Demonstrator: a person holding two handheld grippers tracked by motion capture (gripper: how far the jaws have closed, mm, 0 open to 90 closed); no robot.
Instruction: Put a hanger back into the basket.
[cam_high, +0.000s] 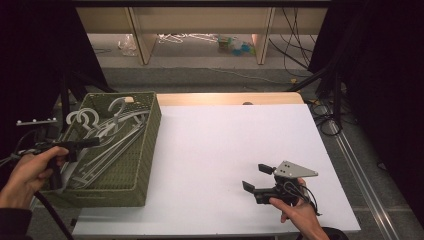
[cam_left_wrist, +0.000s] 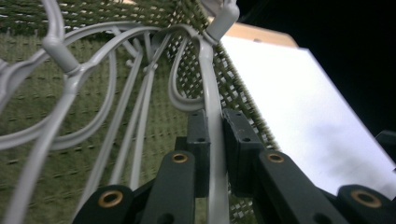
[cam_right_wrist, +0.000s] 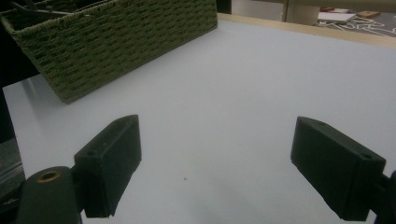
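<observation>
A green woven basket (cam_high: 141, 161) stands at the table's left and holds several grey plastic hangers (cam_high: 107, 131). My left gripper (cam_high: 94, 142) reaches into it from the left, held level in a hand. In the left gripper view, the left gripper (cam_left_wrist: 213, 133) is shut on one grey hanger (cam_left_wrist: 207, 79); its thin bar runs up between the two pads, with the basket's weave (cam_left_wrist: 32, 121) behind. My right gripper (cam_high: 256, 177) rests low over the white table (cam_high: 235, 135) at the front right, open. In its own view, the right gripper (cam_right_wrist: 215, 149) has nothing between its jaws.
The basket's side wall (cam_right_wrist: 116, 42) lies ahead and to the left of the right gripper. A wooden strip (cam_high: 225, 98) borders the table's far edge. Beyond it are shelving legs, cables and small items on the floor (cam_high: 235, 46).
</observation>
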